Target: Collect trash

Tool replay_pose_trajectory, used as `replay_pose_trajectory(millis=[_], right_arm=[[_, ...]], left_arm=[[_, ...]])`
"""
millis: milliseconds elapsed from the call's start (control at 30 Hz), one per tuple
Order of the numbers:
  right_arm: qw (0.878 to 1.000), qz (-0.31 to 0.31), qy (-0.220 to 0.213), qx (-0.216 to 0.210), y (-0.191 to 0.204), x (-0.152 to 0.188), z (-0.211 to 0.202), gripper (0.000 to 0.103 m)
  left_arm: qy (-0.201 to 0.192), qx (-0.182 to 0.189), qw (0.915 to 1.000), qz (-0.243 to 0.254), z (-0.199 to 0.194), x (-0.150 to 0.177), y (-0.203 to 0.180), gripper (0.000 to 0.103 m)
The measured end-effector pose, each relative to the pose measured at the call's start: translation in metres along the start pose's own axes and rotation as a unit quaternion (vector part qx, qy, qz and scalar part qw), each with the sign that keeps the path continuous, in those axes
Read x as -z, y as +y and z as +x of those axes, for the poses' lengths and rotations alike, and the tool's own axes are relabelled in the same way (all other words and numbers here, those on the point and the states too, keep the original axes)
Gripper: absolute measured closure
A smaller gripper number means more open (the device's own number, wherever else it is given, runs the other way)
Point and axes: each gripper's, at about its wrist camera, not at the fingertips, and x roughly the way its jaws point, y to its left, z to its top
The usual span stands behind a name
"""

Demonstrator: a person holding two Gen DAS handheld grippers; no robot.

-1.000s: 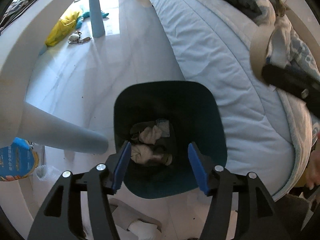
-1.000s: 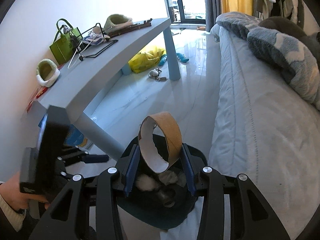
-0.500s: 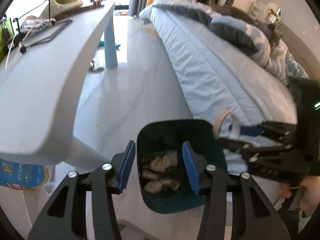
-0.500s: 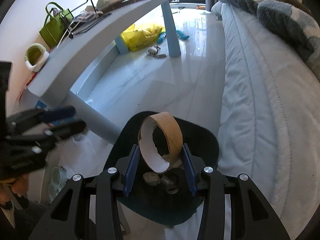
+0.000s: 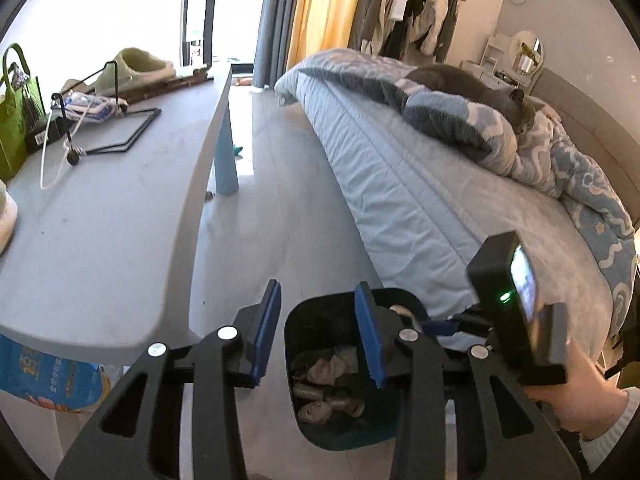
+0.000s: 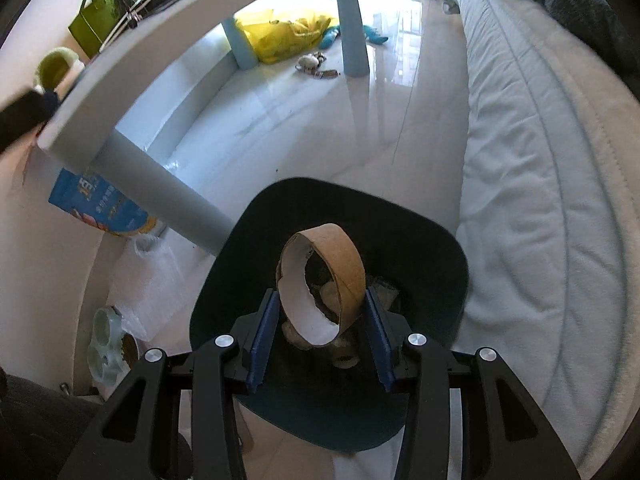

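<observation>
A dark teal bin (image 6: 440, 248) stands on the floor between the table and the bed, with crumpled tissues and paper rolls (image 5: 328, 392) inside. My right gripper (image 6: 320, 338) is shut on a brown cardboard tube ring (image 6: 344, 264), holding it upright just above the bin's mouth. In the left wrist view the bin (image 5: 332, 440) sits low behind my left gripper (image 5: 318, 334). Its jaws are closing with nothing between the blue pads. A hand (image 5: 576, 400) holding the right gripper's body shows at the right edge.
A pale grey table (image 5: 100, 220) reaches over the floor on the left, its leg (image 6: 160, 200) close beside the bin. The bed (image 6: 540, 200) runs along the right, a grey cat (image 5: 472, 84) lying on its blanket. A yellow bag (image 6: 288, 36), blue packet (image 6: 100, 208) and pet bowl (image 6: 108, 344) lie under the table.
My left gripper rose and tipped up away from the bin, and its jaws narrowed. My right gripper sank with the cardboard ring toward the bin's mouth.
</observation>
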Motion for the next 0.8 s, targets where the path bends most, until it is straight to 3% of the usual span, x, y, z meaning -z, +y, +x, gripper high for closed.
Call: replay_pose_trajectory(millis=[267,300,367,433,633,800], right_arm=[[0.999,-0.012,0.031,0.015,0.003,0.008,0.021,0.057],[0.999,-0.013,0.035,0.014,0.002,0.009,0.023,0.056],[0.999,-0.012,0.044,0.012,0.001,0.013,0.028,0.043],[0.999,-0.012,0.045,0.011,0.002,0.014,0.028,0.039],[1.000,-0.017,0.013,0.006,0.005,0.011,0.011,0.035],[0.999,-0.020,-0.030,0.009,0.005,0.008,-0.021,0.033]], left_arm=[[-0.025,0.006,0.9996,0.007,-0.012,-0.003,-0.002,0.063],[-0.027,0.007,0.9996,0.006,-0.014,-0.004,-0.002,0.063],[-0.029,0.009,0.9995,0.006,-0.015,-0.006,-0.004,0.063],[-0.032,0.011,0.9994,0.008,-0.016,-0.006,-0.006,0.063],[-0.046,0.014,0.9987,0.015,-0.026,-0.010,-0.014,0.060],[-0.058,0.009,0.9981,0.022,-0.040,-0.011,-0.026,0.046]])
